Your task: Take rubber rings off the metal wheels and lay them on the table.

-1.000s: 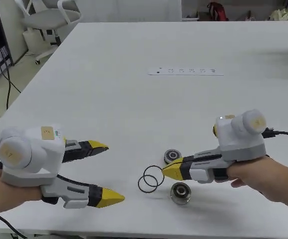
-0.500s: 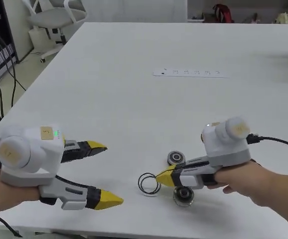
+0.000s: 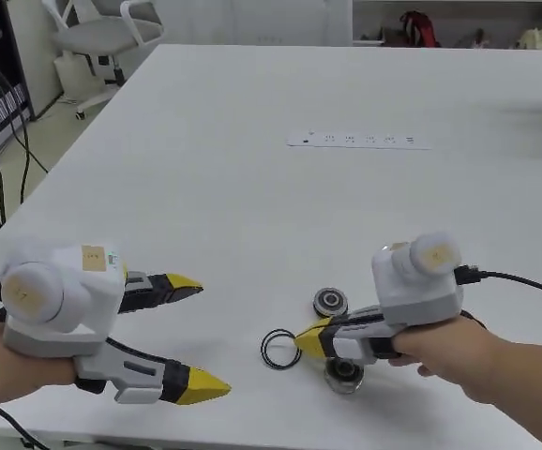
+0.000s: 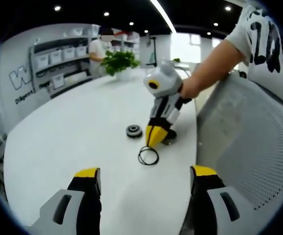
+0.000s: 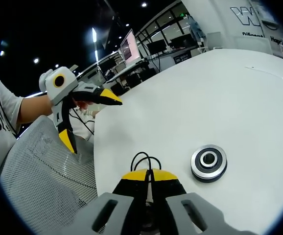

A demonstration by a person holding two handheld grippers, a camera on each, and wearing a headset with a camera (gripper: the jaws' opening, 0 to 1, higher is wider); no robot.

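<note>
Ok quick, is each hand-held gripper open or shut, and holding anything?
Left hand-held gripper: open, holding nothing.
Right hand-held gripper: shut, tips at the rubber rings; cannot tell if it pinches one.

Rubber rings [image 3: 278,349]: two, thin, black, overlapping, flat on the white table [image 3: 252,187]. Metal wheel [image 3: 330,302]: silver rim, dark inner band, lying flat (just beyond the rings). Second metal wheel [image 3: 344,373]: nearer the table edge, partly covered from above, close beside the rings.

Matt white table [image 3: 252,187] — smooth; thin black rubber rings [image 3: 280,349]; metal wheel [image 5: 208,163] — shiny silver face.
</note>
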